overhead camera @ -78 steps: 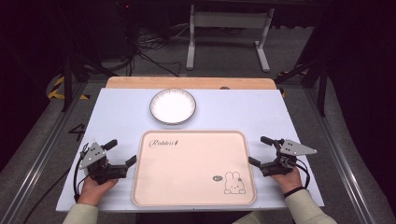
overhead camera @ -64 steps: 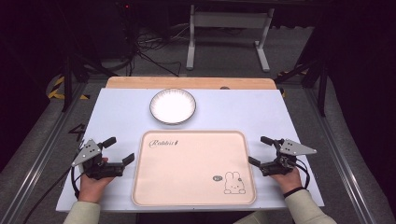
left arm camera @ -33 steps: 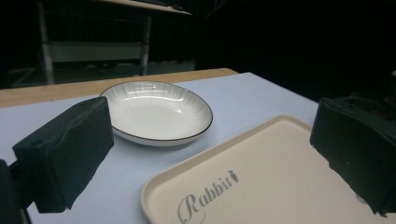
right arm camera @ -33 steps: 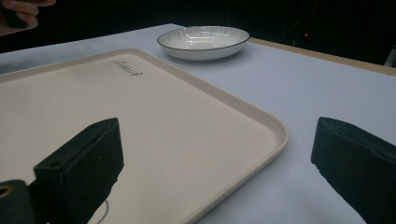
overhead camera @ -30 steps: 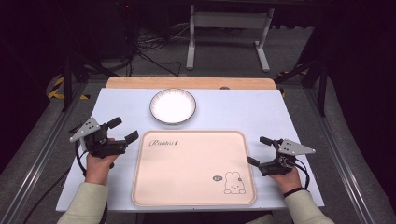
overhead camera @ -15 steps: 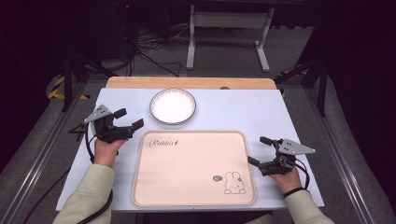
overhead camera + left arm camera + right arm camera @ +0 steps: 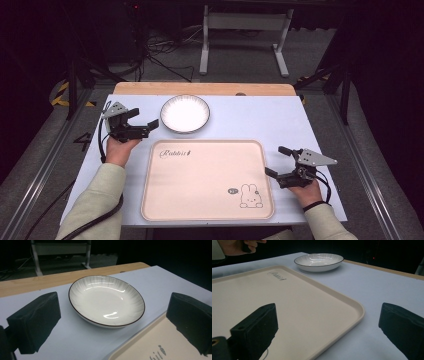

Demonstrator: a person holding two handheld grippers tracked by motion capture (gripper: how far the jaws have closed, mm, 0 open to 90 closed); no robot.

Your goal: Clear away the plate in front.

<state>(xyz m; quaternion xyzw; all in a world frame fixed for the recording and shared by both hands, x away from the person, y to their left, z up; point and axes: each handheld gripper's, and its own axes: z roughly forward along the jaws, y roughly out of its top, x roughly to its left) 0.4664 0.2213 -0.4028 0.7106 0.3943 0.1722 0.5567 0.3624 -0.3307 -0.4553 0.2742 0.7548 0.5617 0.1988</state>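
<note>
A white shallow plate (image 7: 185,113) with a thin dark rim sits at the far middle of the table. It is empty in the left gripper view (image 7: 107,301). My left gripper (image 7: 145,117) is open just left of the plate, its jaws pointing at the plate and apart from it. A beige tray (image 7: 207,180) with a rabbit print lies empty in front of the plate. My right gripper (image 7: 275,160) is open at the tray's right edge, one jaw over the tray and one over the table. The right gripper view has the plate (image 7: 319,261) beyond the tray (image 7: 287,297).
The pale blue table top (image 7: 260,120) ends in a wooden strip (image 7: 200,88) at the far side. Past the table are dark floor, cables and a metal stand (image 7: 245,30). The left hand (image 7: 242,246) is at the top left of the right gripper view.
My left gripper has moved forward and to the right, from beside the tray's near left to just left of the plate. The right gripper has stayed put.
</note>
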